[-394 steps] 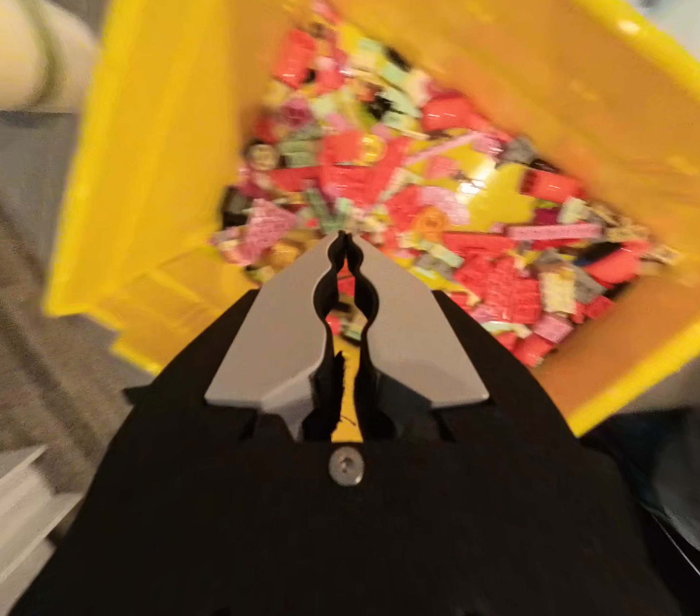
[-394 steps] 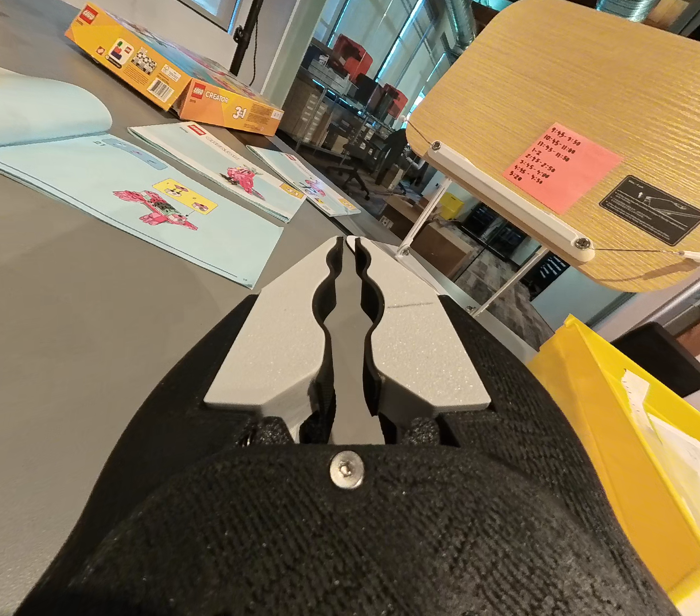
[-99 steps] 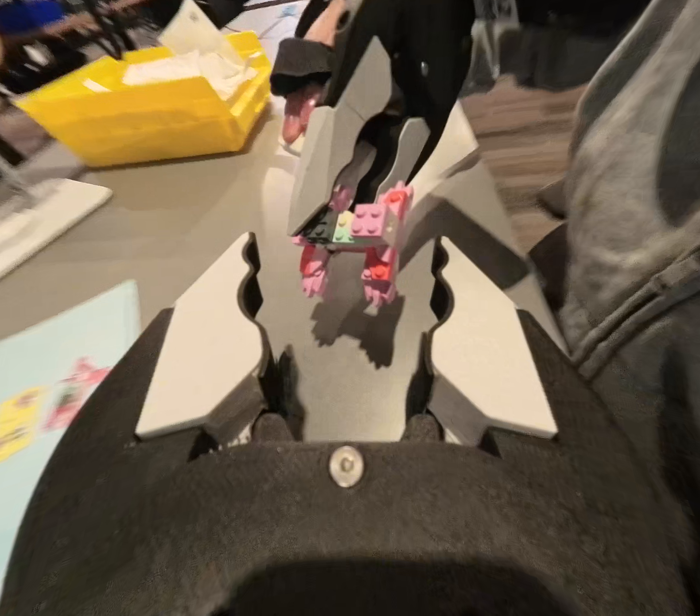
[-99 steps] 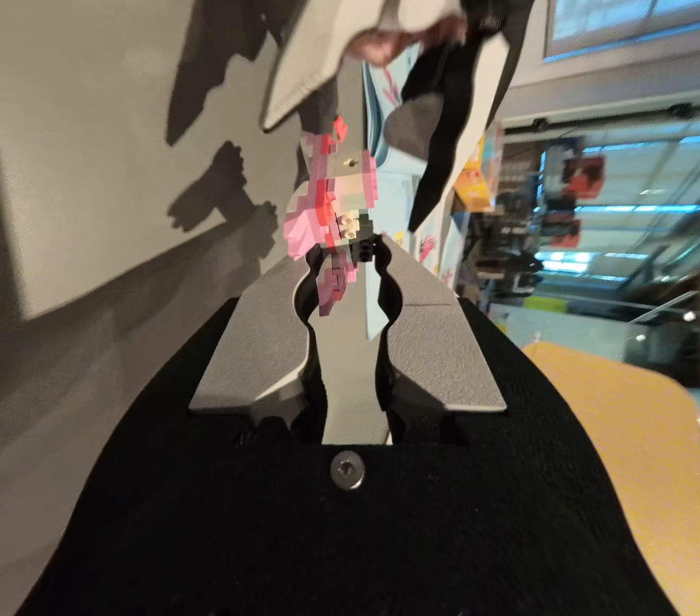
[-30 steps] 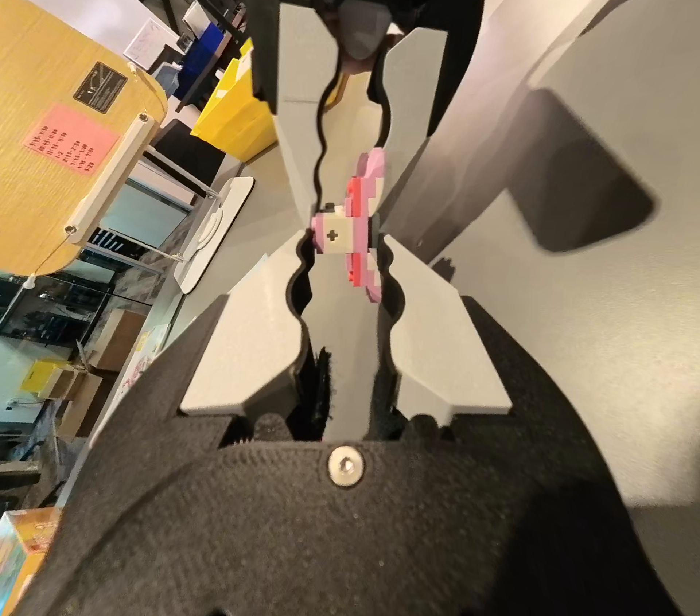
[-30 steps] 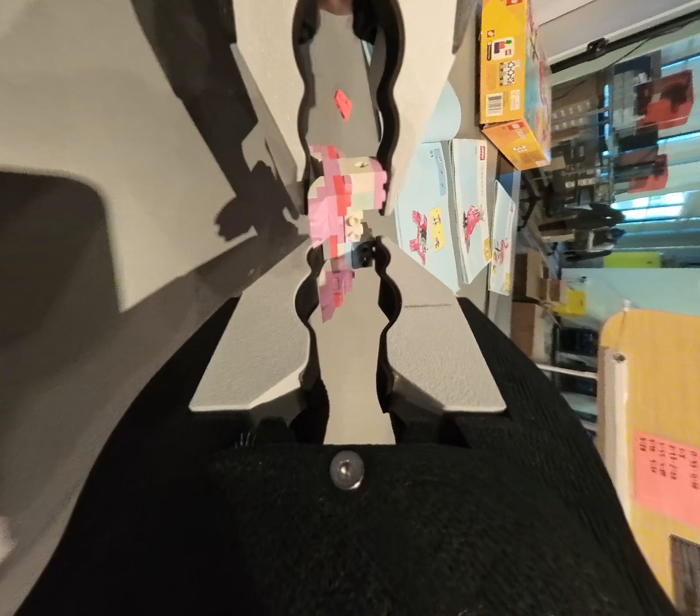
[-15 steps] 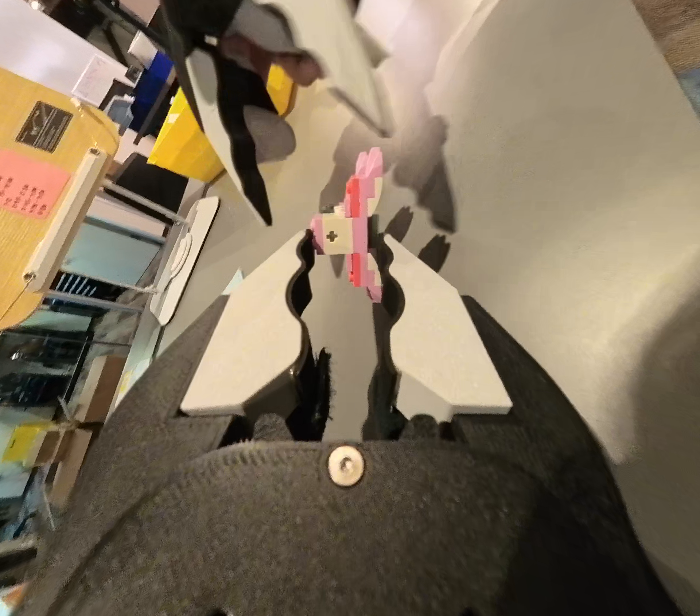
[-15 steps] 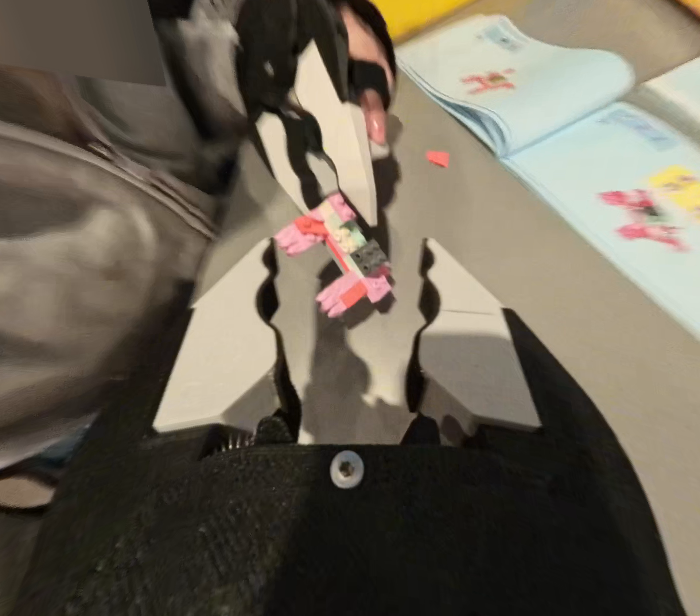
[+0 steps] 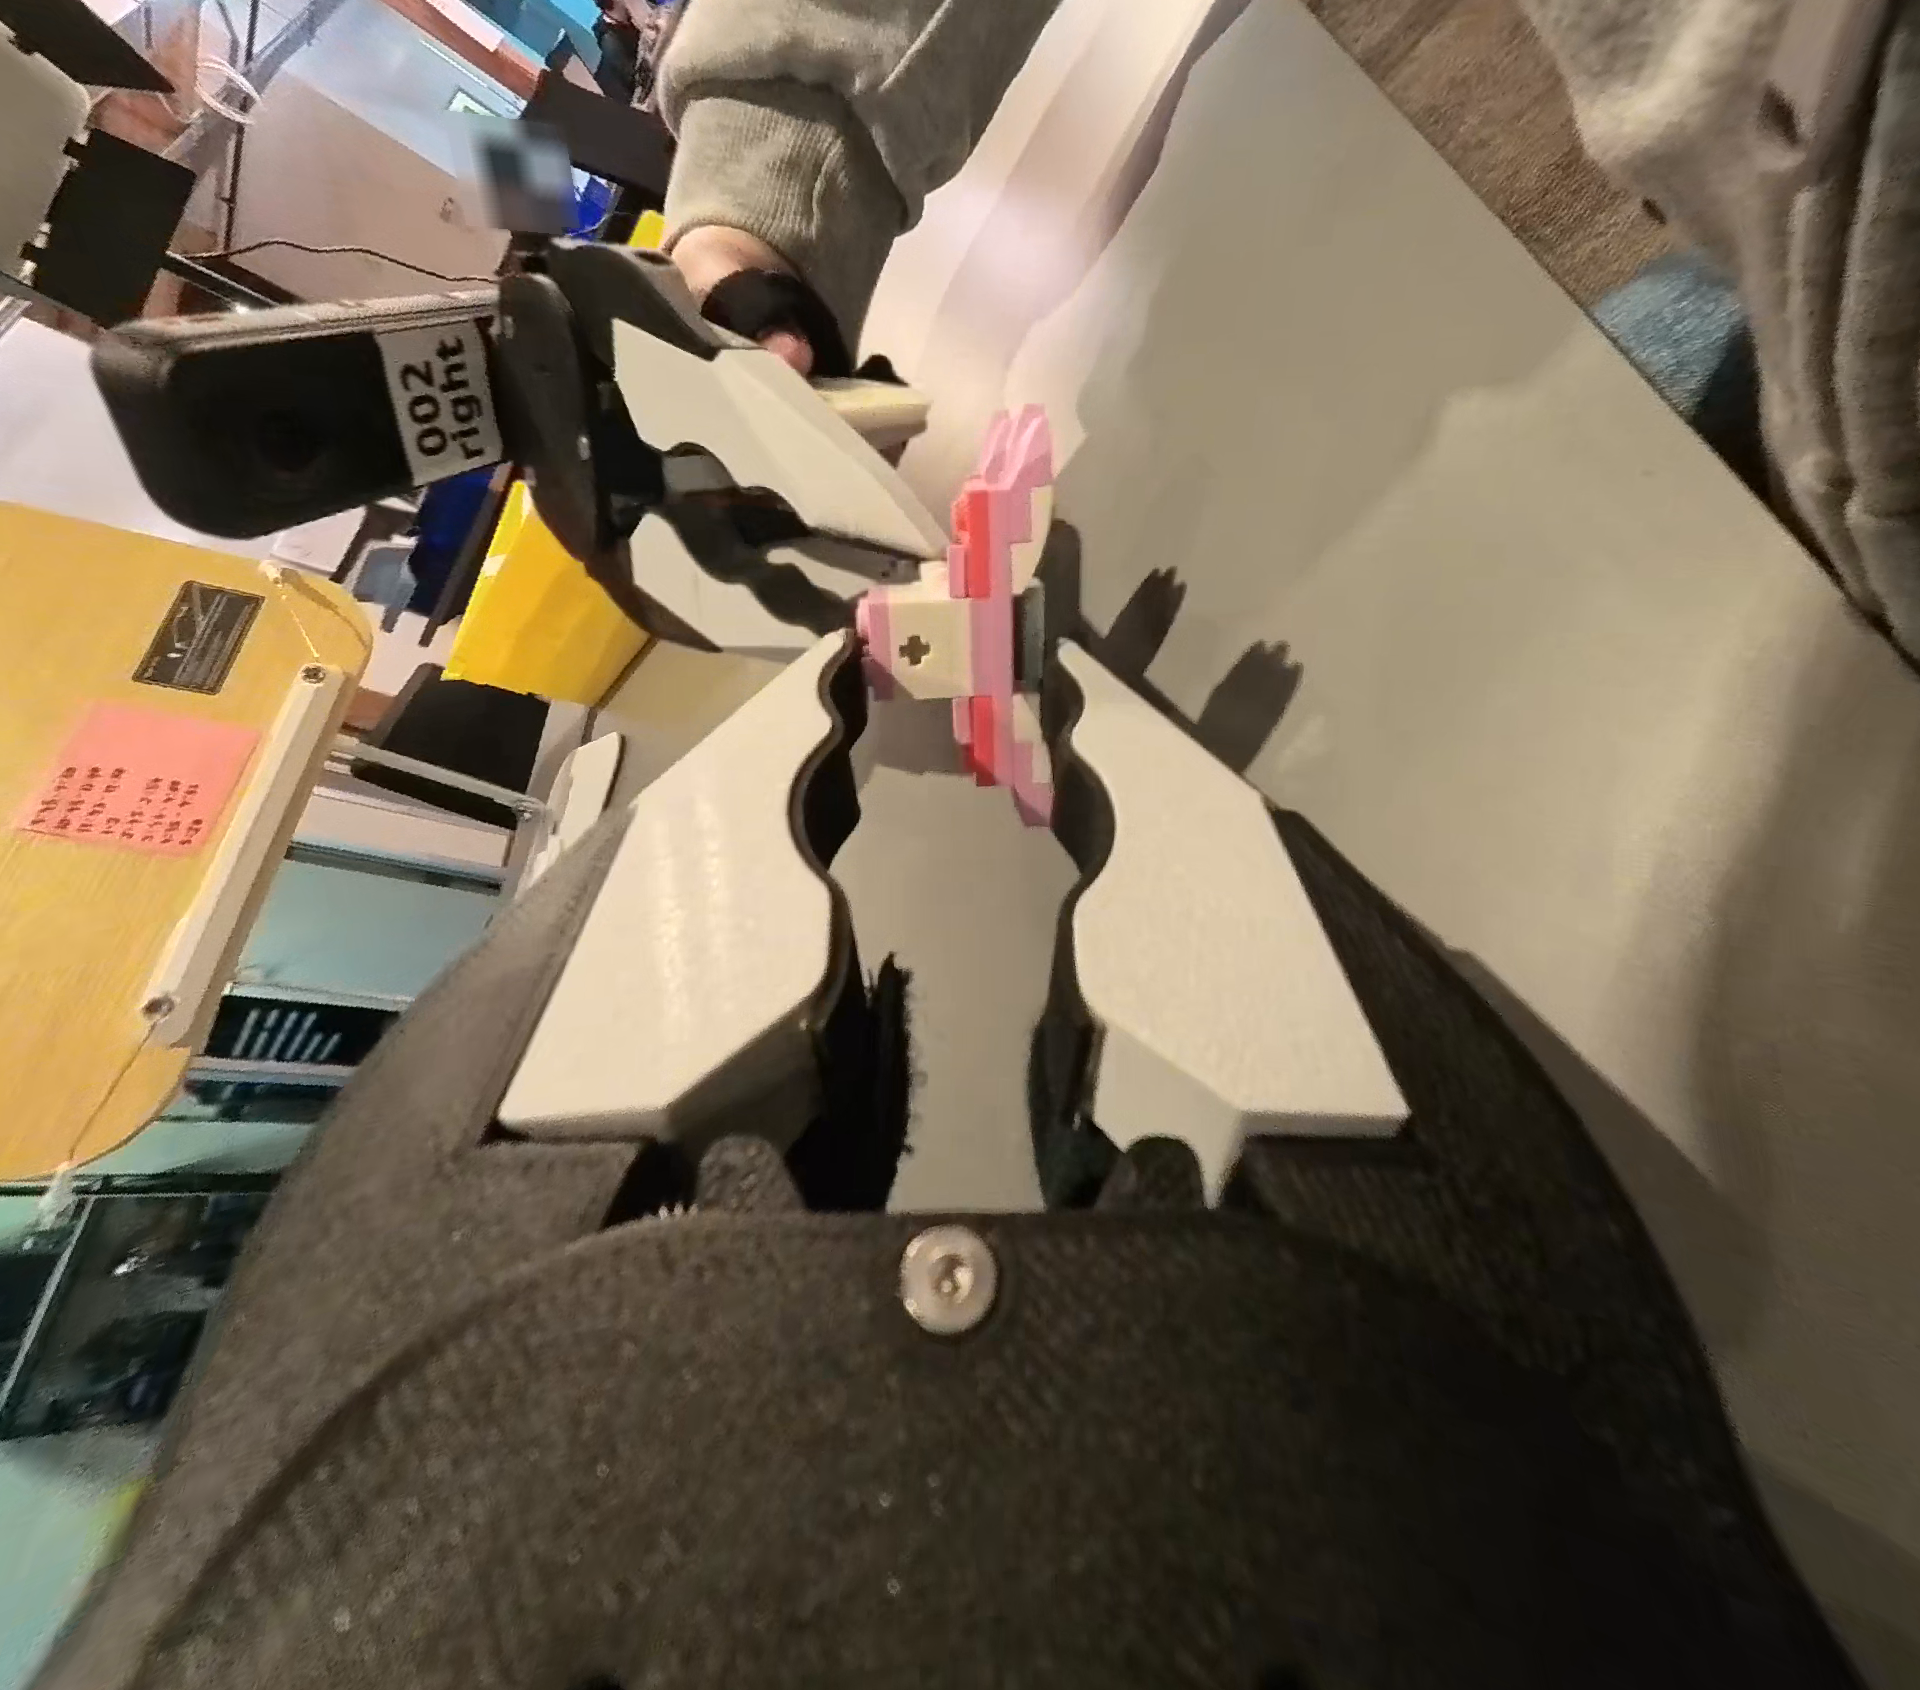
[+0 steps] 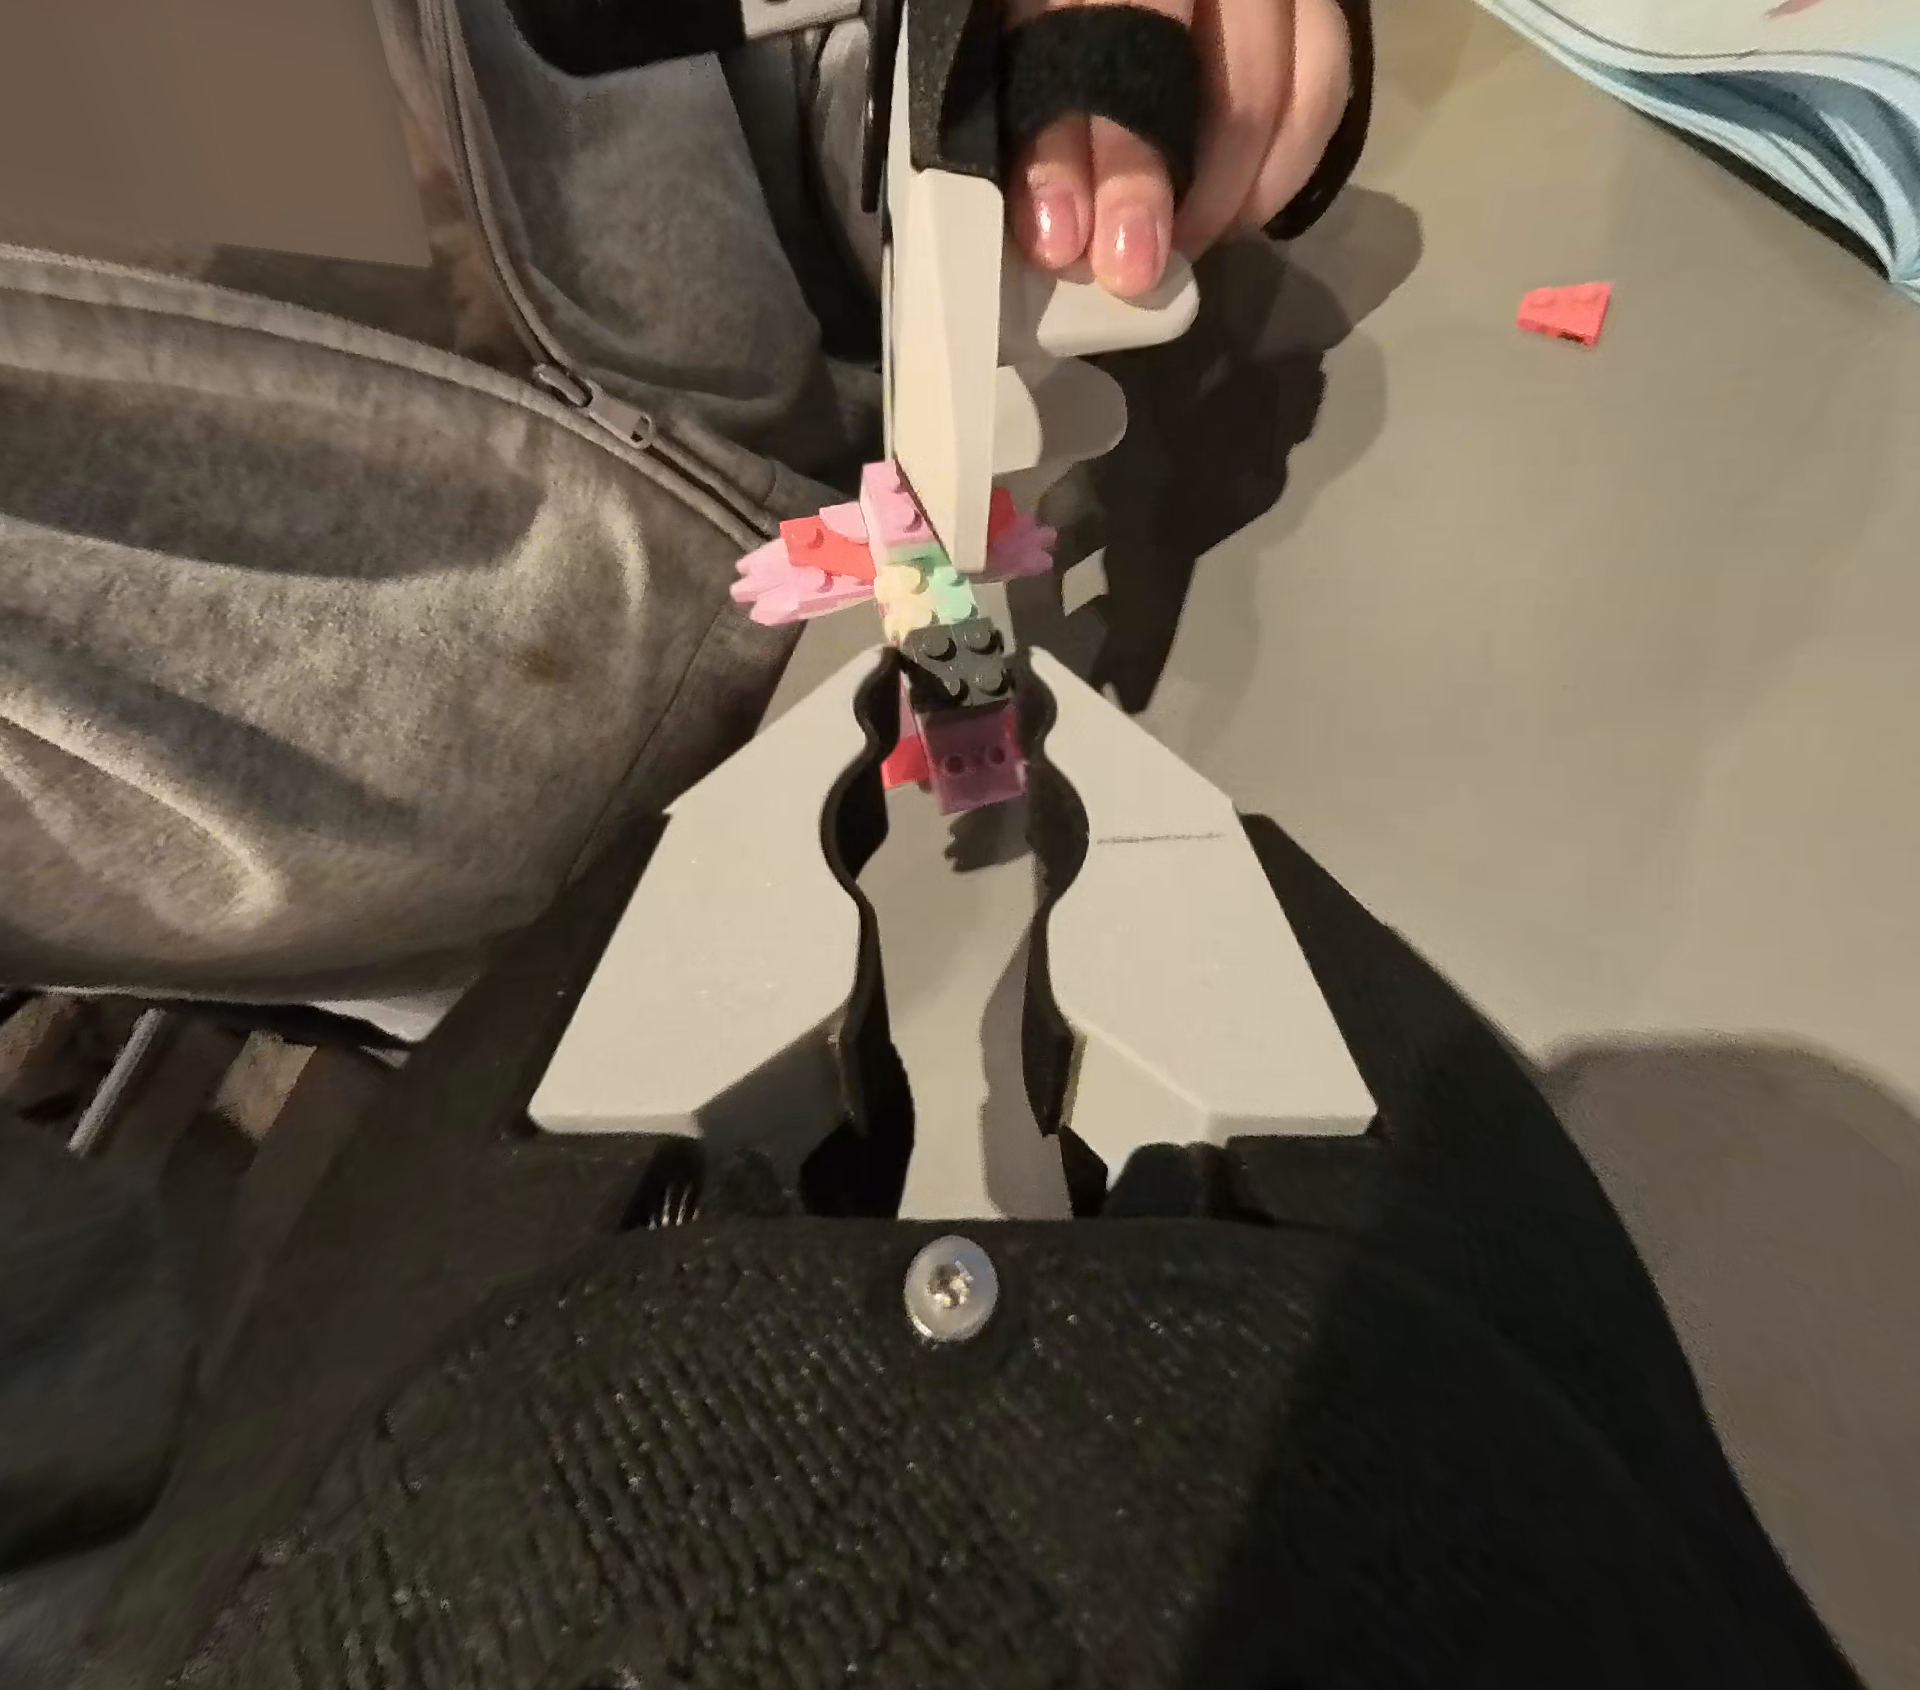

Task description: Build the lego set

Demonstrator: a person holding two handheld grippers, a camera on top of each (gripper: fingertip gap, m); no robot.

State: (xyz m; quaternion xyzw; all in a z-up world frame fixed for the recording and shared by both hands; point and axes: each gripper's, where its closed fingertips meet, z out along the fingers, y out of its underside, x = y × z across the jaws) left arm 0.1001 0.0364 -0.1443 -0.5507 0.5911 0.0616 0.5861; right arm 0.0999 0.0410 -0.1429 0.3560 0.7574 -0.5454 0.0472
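Both claws are clamping the same small lego model [image 9: 971, 658], holding it in the air just above the grey counter [image 10: 1558, 705]. The left claw [image 9: 951, 664] is pinching the model's pink and cream body between its fingertips, with the pink and red wing plates sticking out above and below the grip. The right claw [image 10: 951, 669] is closing its tips on the black stud plates at the model's near end, where a purple piece and a red piece are hanging down between its fingers. In the right wrist view, the left claw [image 10: 945, 393] is coming in from above, edge-on, pressing on the pastel green and pink top of the model [image 10: 914, 591], and a person's hand [image 10: 1174, 61], strapped in with a black band, is squeezing its trigger. In the left wrist view, the right claw [image 9: 914, 554] is reaching in from the left. A loose red piece [image 10: 1564, 310] is lying on the counter well apart, near an open light-blue instruction booklet [image 10: 1714, 9]. A yellow bin [image 9: 540, 612] is sitting farther back.
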